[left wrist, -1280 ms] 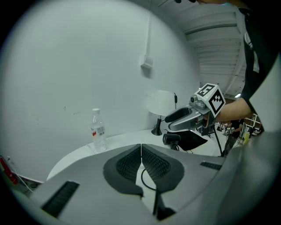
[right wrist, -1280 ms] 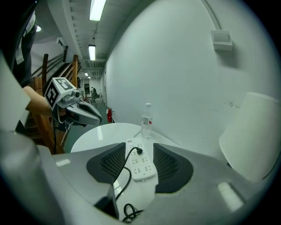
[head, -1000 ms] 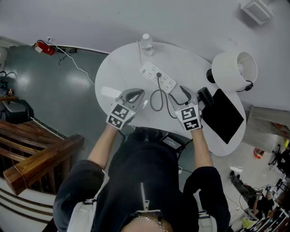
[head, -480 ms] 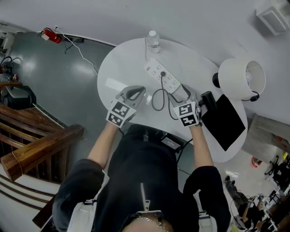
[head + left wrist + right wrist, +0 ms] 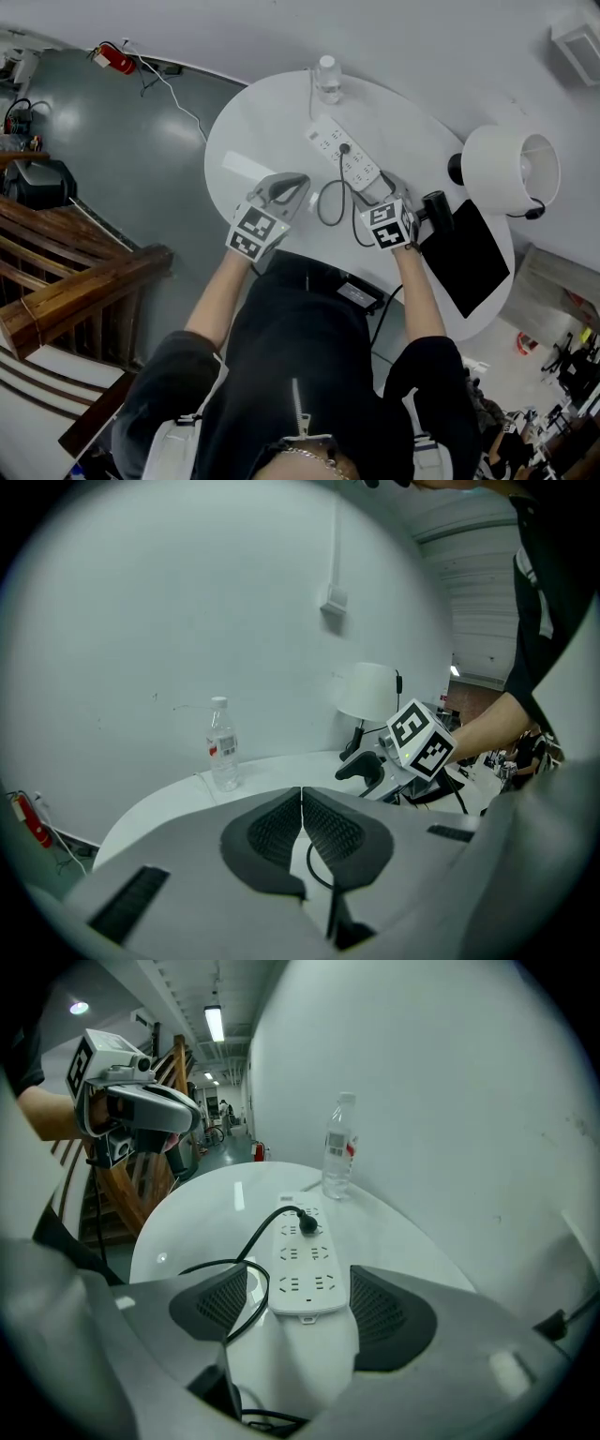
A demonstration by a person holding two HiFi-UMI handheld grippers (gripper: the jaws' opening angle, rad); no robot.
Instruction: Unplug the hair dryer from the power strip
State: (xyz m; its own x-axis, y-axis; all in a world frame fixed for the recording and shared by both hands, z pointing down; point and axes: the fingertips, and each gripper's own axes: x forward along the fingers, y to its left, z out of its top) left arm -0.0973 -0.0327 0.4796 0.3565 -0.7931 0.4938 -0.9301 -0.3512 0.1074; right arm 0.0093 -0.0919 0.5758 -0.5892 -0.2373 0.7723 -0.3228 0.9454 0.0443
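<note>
A white power strip lies on the round white table, with the black plug of the hair dryer's cord seated in it. The cord loops toward the table's near edge. My right gripper hangs low over the strip's near end, its jaws opening. In the right gripper view the power strip's near end lies between the pads of my right gripper, which do not press on it; the plug sits farther up. My left gripper is shut and empty to the left of the cord, as my left gripper shows in its own view.
A water bottle stands at the table's far edge beyond the strip. A white lamp and a flat black slab occupy the right side, with a black object beside my right gripper. Wooden stairs are at the left.
My right gripper has dropped toward the near end of the power strip and its jaws have spread wider. The left gripper has stayed where it was, still shut.
</note>
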